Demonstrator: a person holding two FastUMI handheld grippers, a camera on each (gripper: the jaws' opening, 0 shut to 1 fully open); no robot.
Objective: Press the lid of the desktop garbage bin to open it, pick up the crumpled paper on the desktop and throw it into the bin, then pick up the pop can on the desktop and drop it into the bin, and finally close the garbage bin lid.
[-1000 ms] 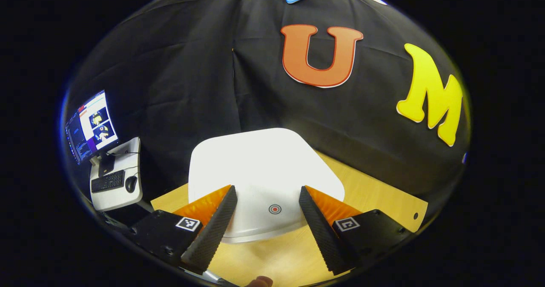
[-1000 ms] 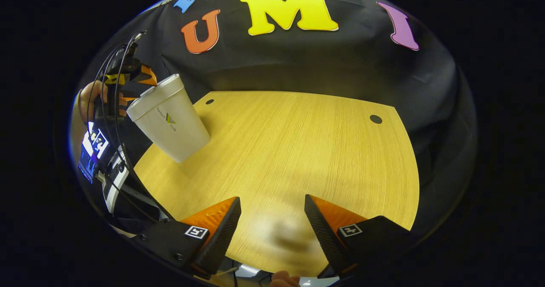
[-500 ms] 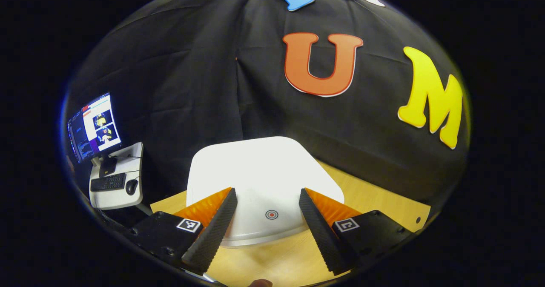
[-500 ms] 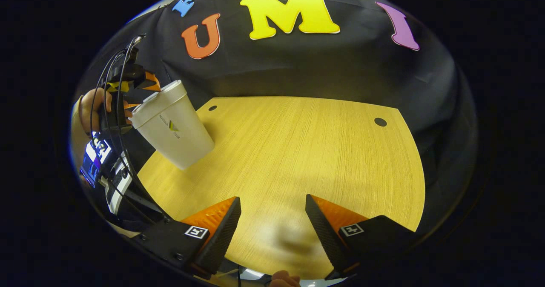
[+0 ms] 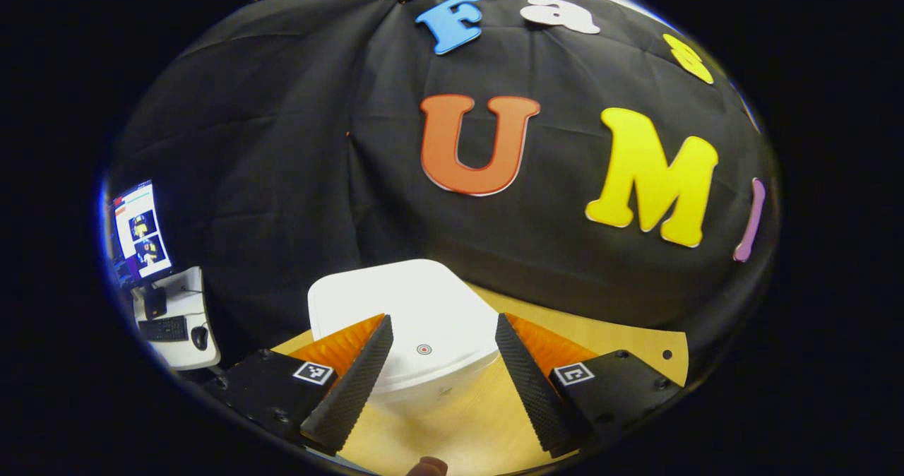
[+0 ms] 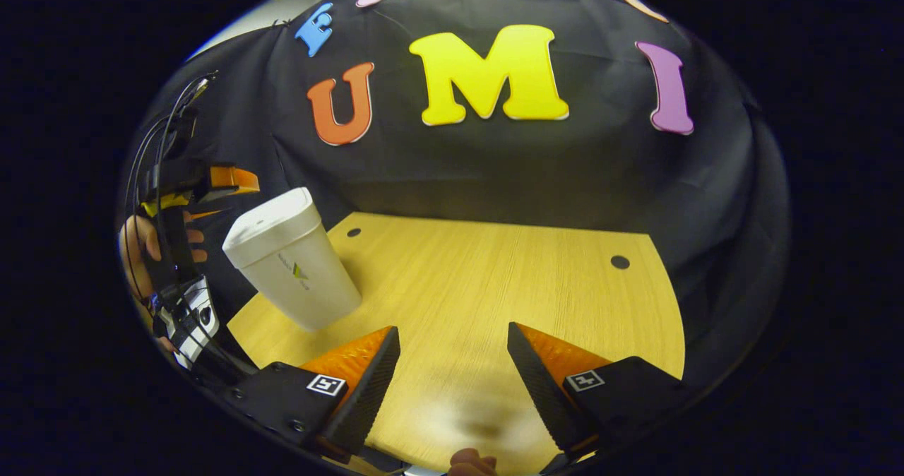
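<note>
The left gripper (image 5: 441,345) hovers above the white garbage bin (image 5: 402,328), its two wedge-shaped fingers (image 5: 353,381) spread wide and empty, their ribbed inner faces flanking the bin's lid (image 5: 395,303). The lid is shut, a smooth, glossy rounded square of plastic with a small red-ringed button (image 5: 424,349) near its front edge, midway between the fingertips. The bin stands on a pale wood-grain table (image 5: 466,426) with a rounded edge and a small dark hole (image 5: 666,354) near its far right corner. Beyond the table's left edge sits a small white side desk (image 5: 176,320) carrying a dark keyboard (image 5: 162,328), a mouse (image 5: 200,336) and a lit monitor (image 5: 138,236).

In the right gripper view, the right gripper (image 6: 452,363) hangs over bare tabletop (image 6: 508,285), fingers (image 6: 544,384) likewise parted and holding nothing. Farther off at the left stands the bin (image 6: 293,268), a tapered white tub, wider at its lidded top than at its base. Just beside it, the other gripper (image 6: 205,179) is held in a person's hand (image 6: 141,246), cables looping above. Black cloth (image 6: 494,172), softly creased, closes the scene behind.
</note>
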